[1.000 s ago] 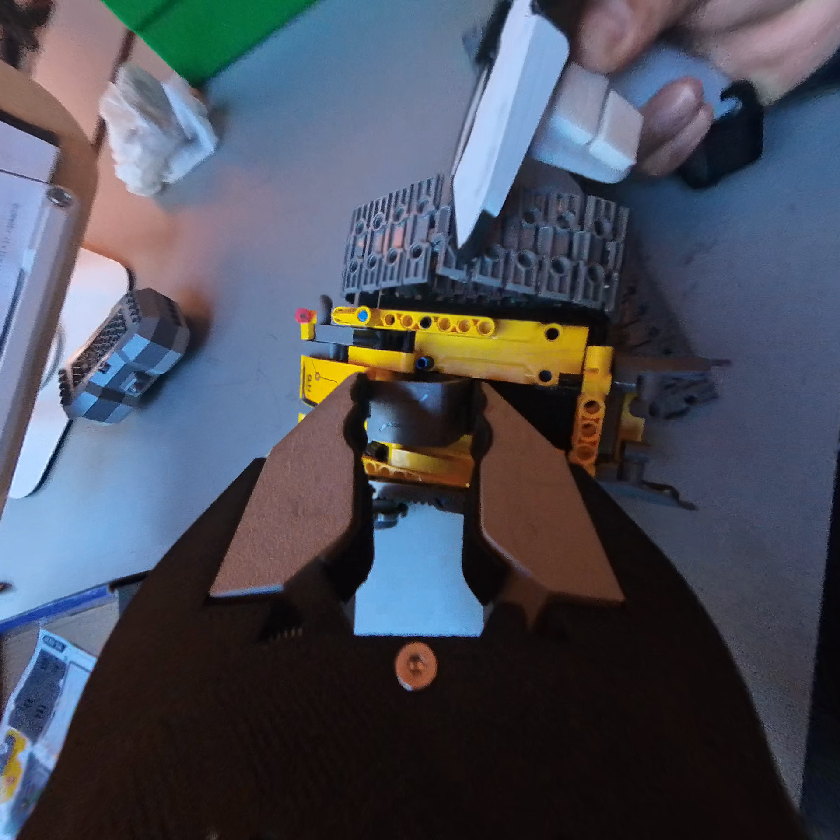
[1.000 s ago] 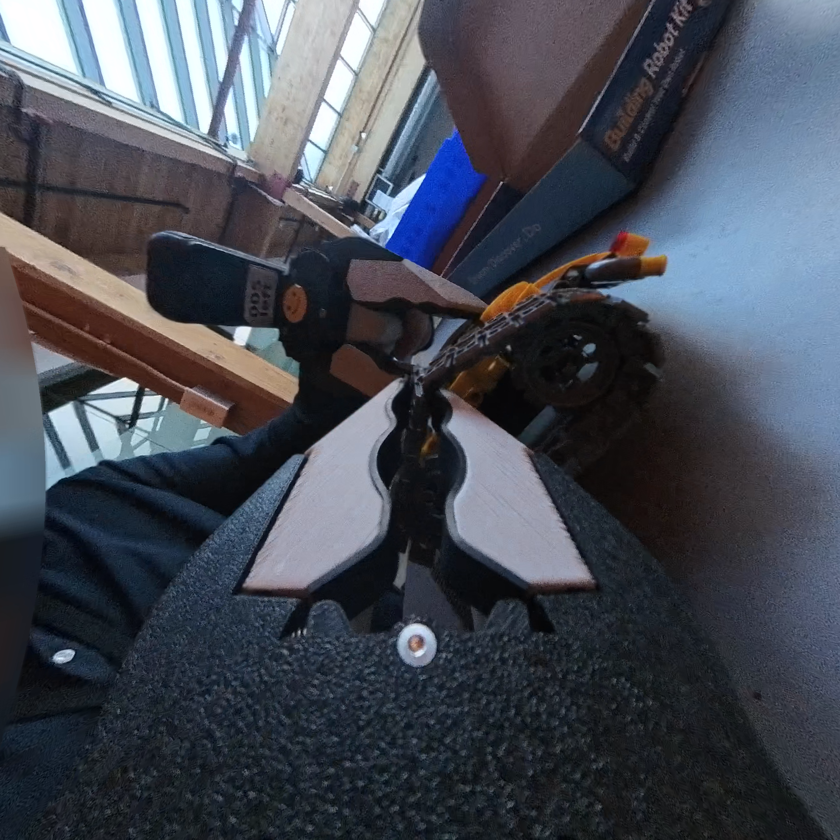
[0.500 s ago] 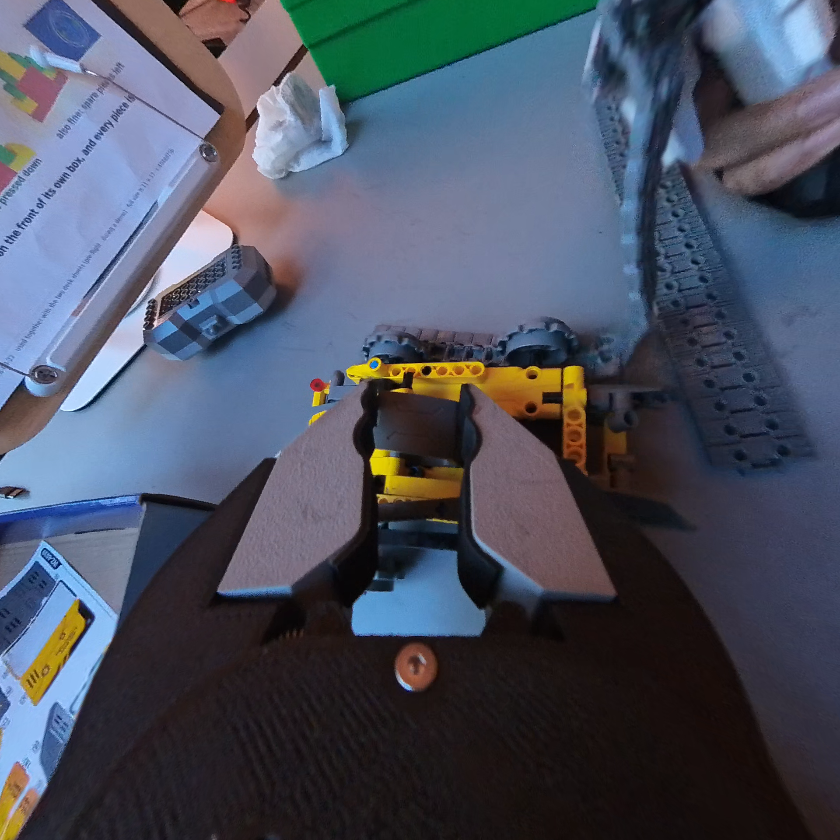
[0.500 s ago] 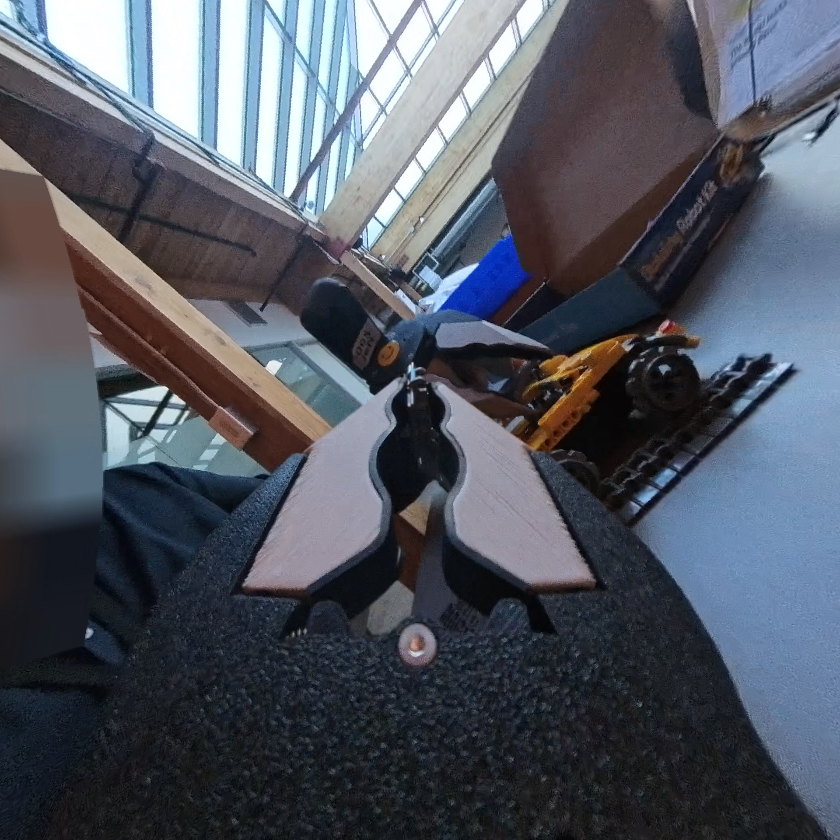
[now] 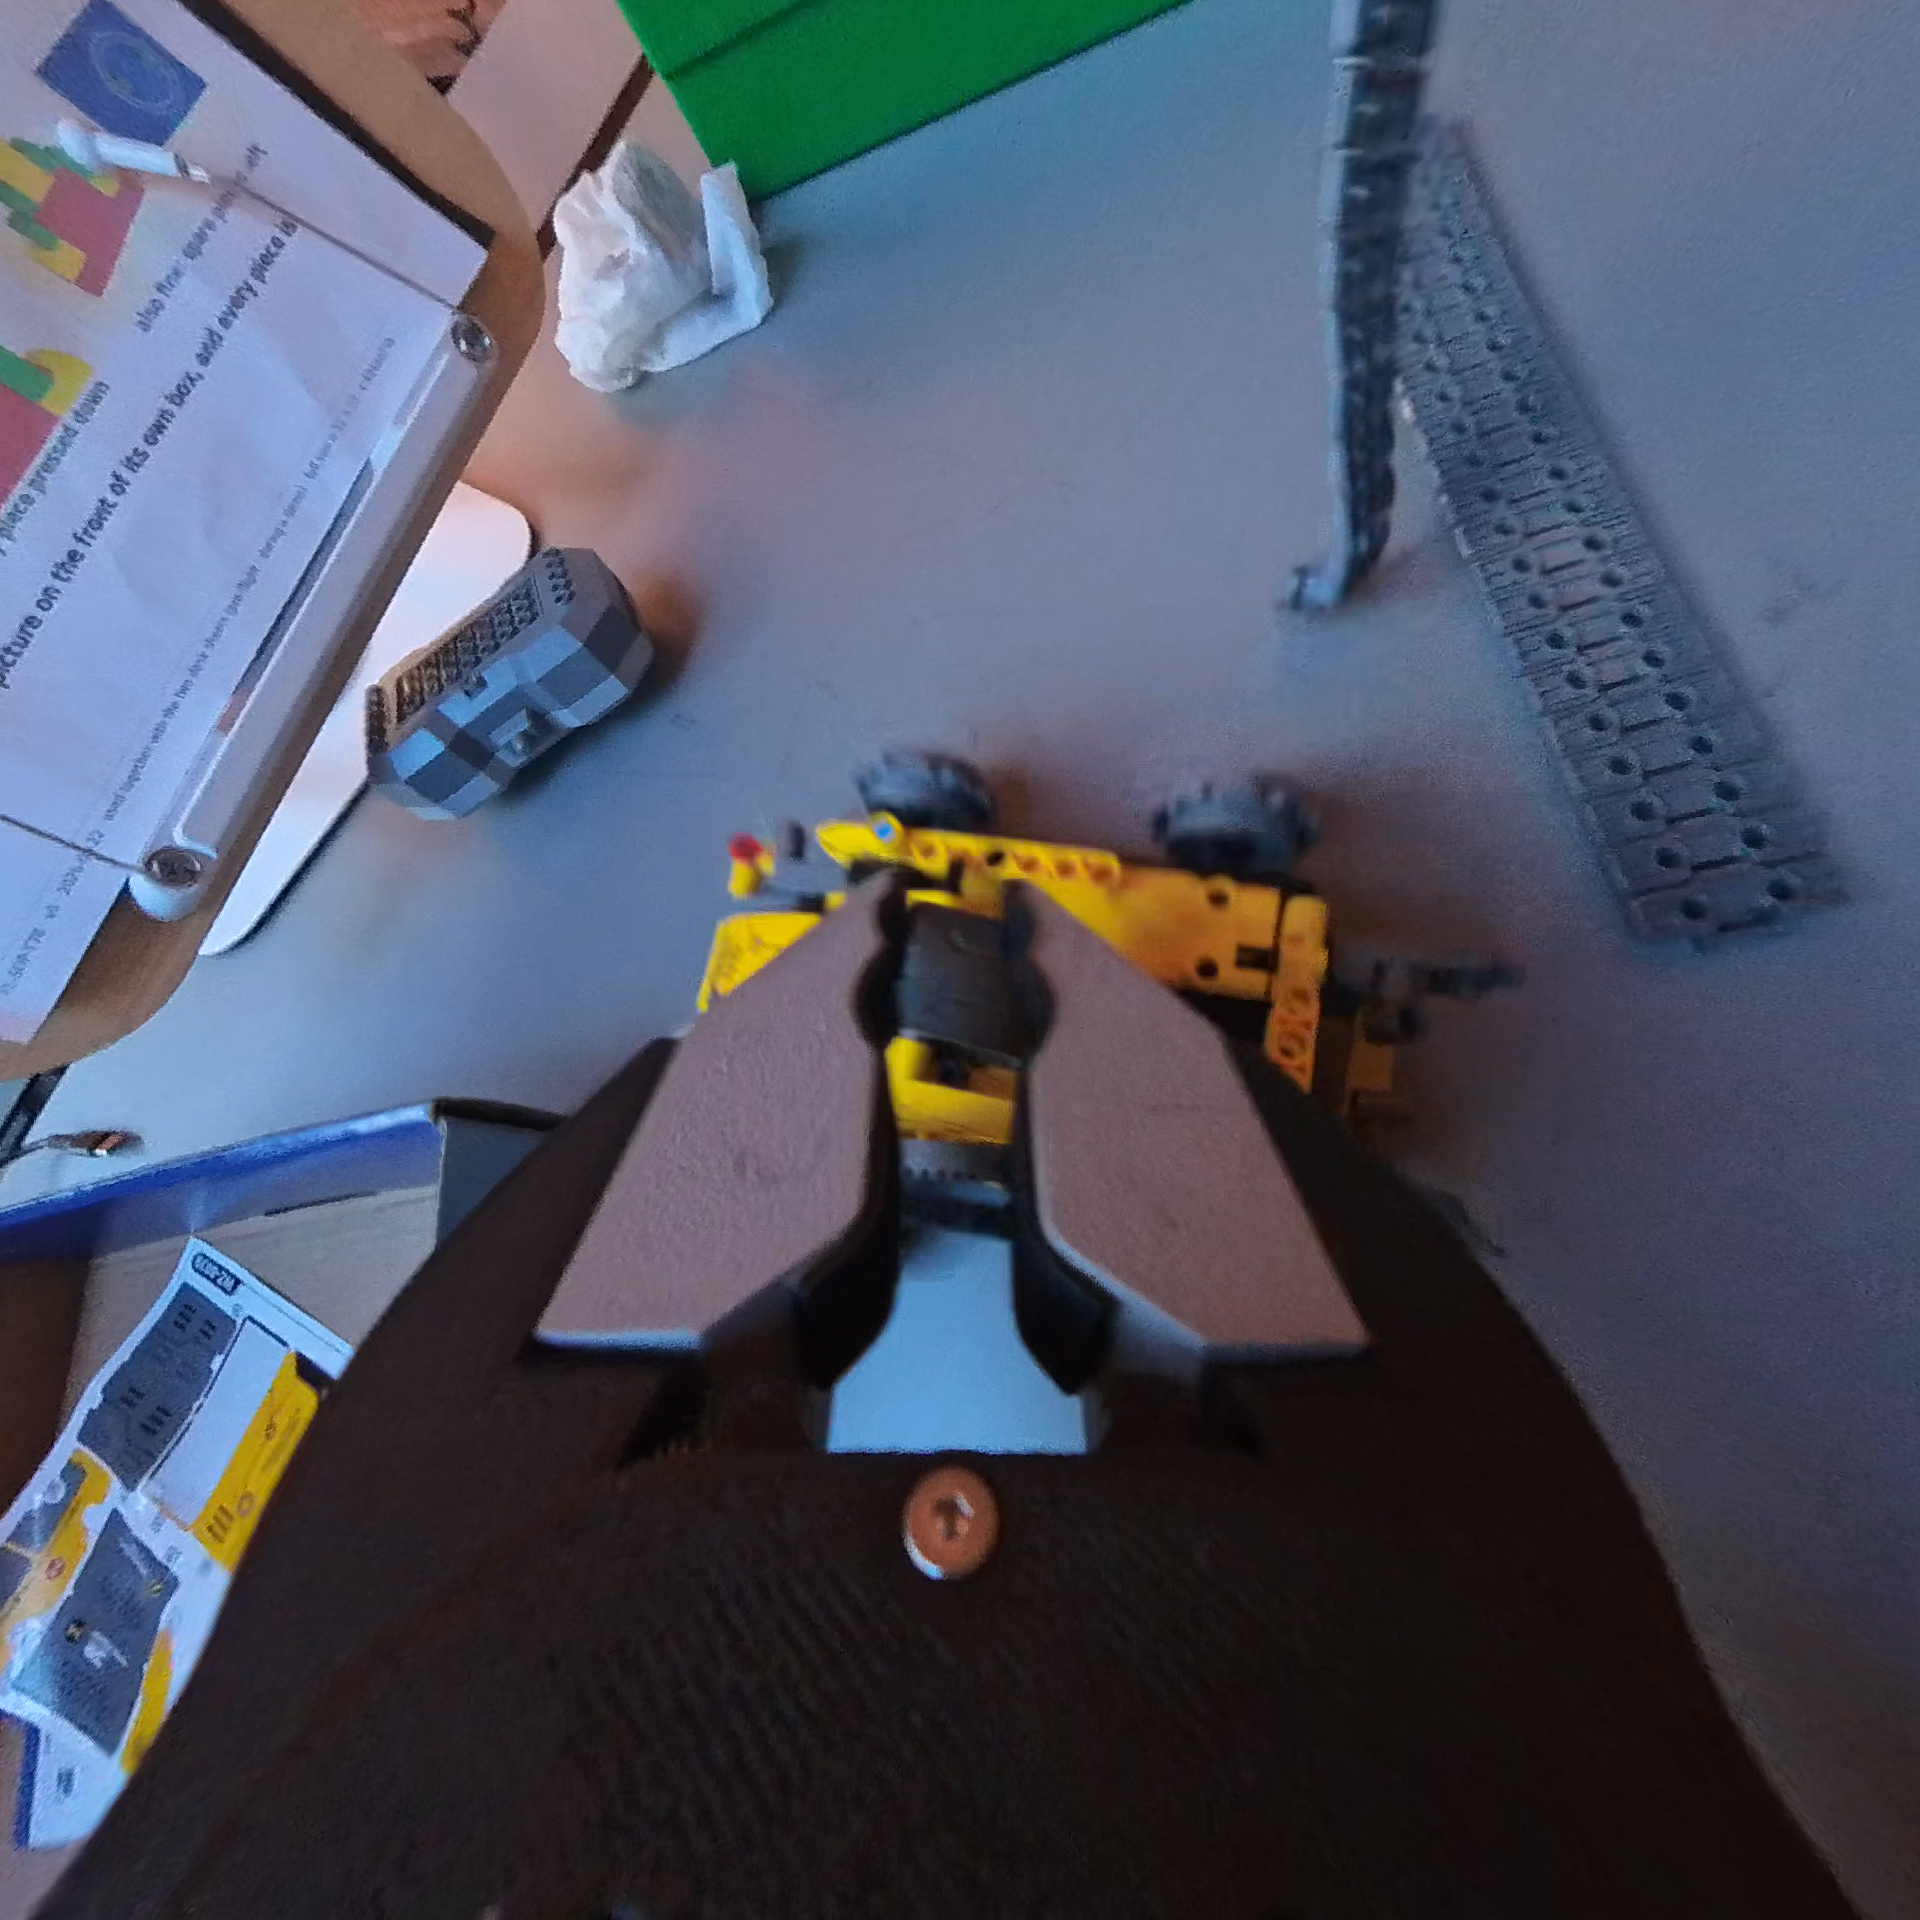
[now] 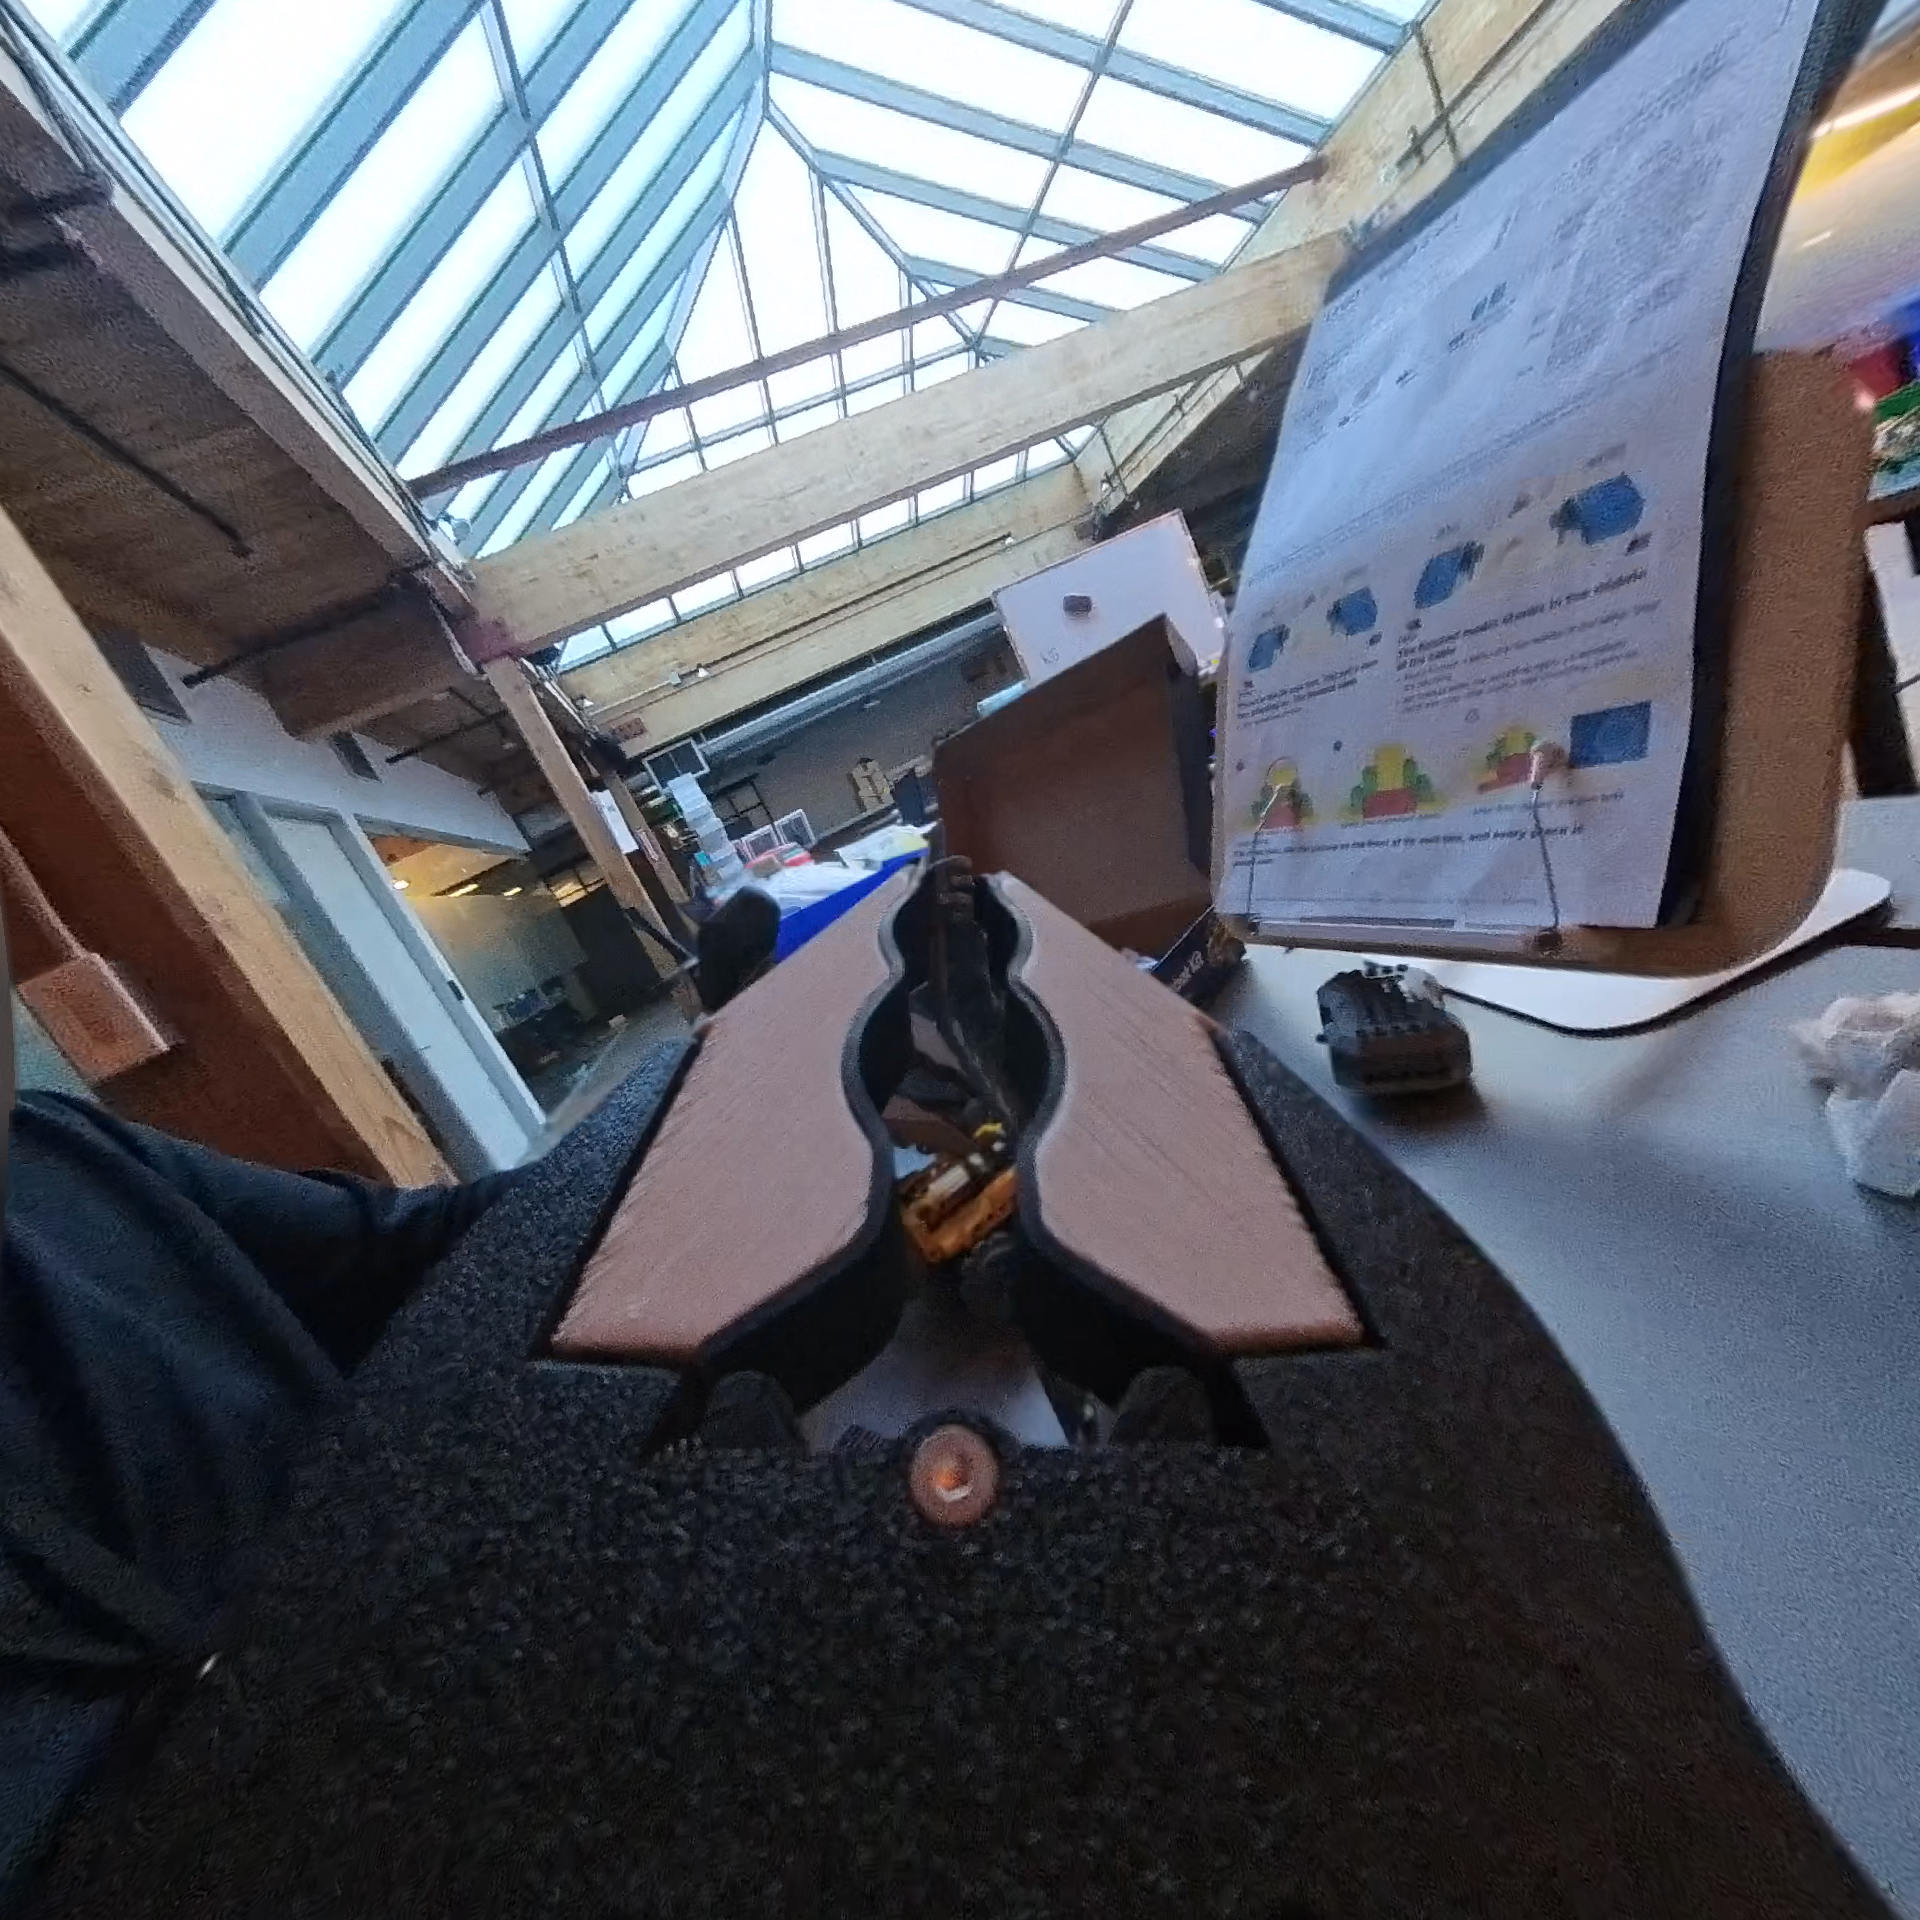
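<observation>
The left gripper (image 5: 951,914) is clamped on a dark grey block on top of the yellow brick-built vehicle chassis (image 5: 1122,925), which sits on the grey tabletop (image 5: 1039,436). Two dark toothed wheels (image 5: 1231,826) show along the chassis's far edge, bare of any track.

The right gripper (image 6: 951,904) has its fingers nearly together, pinching the upper end of a dark grey linked track belt (image 5: 1361,312). In the left wrist view the belt hangs from the top edge of the frame, its lower end curled near the tabletop; blur leaves it unclear whether that end touches. Its long shadow (image 5: 1600,561) lies on the tabletop to the right, slanting towards the chassis's right end.

Open tabletop lies between the chassis and the green box (image 5: 862,73) at the far edge. To the left stand a wooden document stand with a printed sheet (image 5: 208,416), a crumpled white tissue (image 5: 644,270) and a small grey faceted brick-built module (image 5: 509,686), all well apart from the chassis. A blue-edged cardboard box (image 5: 208,1174) with a printed leaflet (image 5: 135,1475) bounds the near left.

In the right wrist view a dark sleeve (image 6: 156,1403) fills the left side.
</observation>
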The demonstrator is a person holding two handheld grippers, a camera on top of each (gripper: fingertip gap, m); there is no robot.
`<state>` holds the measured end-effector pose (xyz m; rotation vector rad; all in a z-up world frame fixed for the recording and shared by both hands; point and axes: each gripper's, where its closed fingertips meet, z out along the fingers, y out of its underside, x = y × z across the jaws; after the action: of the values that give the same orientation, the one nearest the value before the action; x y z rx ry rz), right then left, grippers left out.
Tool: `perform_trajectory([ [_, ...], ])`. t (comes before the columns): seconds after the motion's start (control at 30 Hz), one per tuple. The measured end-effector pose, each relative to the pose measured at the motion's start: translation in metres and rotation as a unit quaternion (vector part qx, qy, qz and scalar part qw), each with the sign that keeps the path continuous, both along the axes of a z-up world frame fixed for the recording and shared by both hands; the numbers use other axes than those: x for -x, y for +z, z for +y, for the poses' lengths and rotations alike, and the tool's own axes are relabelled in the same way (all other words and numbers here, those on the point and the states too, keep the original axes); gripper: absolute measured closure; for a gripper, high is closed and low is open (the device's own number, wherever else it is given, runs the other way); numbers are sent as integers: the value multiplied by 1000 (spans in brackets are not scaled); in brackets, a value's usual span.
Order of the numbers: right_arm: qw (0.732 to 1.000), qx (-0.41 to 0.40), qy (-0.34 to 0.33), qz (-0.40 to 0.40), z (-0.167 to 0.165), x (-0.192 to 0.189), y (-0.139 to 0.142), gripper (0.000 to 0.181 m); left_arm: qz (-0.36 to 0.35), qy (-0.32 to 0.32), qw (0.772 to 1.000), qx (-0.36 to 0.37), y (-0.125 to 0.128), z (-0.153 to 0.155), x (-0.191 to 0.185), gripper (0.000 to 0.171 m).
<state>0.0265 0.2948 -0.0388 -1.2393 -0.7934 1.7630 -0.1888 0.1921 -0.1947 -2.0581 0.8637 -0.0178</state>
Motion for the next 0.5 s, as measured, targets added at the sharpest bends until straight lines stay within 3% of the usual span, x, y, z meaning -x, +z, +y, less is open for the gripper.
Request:
perform_trajectory([
  [0.03,1000,-18,-9,-9,0,-2,3,174,-5,-17,1000,-6,3,-3,-4,170],
  [0.07,998,-44,-22,-25,0,-4,4,174,-16,-37,999,-1,5,-7,-10,171],
  [0.13,989,-102,-67,-83,2,-3,-6,173,-33,-20,999,16,5,-6,-8,163],
  [0.2,973,-126,-66,-182,-1,9,-42,172,-36,-1,999,29,3,-6,-2,156],
  [0.3,954,-120,-8,-275,-25,18,-92,158,-32,34,998,36,5,-15,13,141],
  [0.37,918,-107,14,-382,-32,12,-138,157,-24,62,997,48,3,-27,26,138],
  [0.43,858,-119,-60,-496,-6,-7,-180,147,-22,74,996,53,1,-39,34,135],
  [0.5,826,-156,-103,-532,7,-17,-194,156,-26,90,994,50,-4,-50,40,135],
])
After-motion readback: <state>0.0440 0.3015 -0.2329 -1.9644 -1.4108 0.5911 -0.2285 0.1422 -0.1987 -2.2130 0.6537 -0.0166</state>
